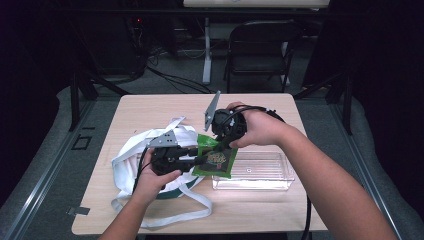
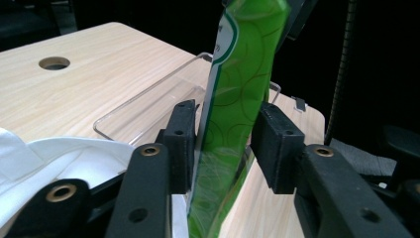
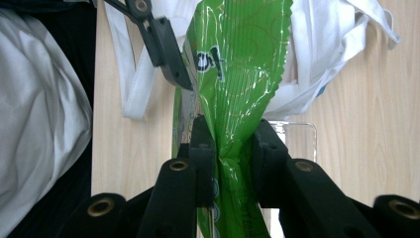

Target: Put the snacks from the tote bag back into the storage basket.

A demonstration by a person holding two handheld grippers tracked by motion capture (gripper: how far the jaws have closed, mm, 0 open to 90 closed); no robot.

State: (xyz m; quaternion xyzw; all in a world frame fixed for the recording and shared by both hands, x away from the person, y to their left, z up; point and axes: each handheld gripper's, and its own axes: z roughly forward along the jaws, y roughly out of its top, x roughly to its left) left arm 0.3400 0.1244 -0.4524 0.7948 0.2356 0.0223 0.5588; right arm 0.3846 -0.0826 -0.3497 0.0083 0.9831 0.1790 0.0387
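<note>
While you hold the green snack packet (image 1: 216,159) between both tools, treat the handover as the main hazard. Your right gripper (image 3: 233,148) is clamped on the packet, its pads pinching the foil into a crease. Your left gripper (image 2: 228,144) stands partly open: the packet passes between its pads, but a gap shows beside the right-hand pad, so it carries little or nothing. If the right grip sits only on the thin crimped film, the packet may slide out or swing, and it would probably drop onto the white cloth bag (image 1: 135,155) or the table (image 1: 150,107) rather than into the clear plastic bin (image 1: 260,170). Pulling the two tools apart could also tear the film. In the high view, the packet hangs above the table, between the bag and the bin, at the bin's left end.
</note>
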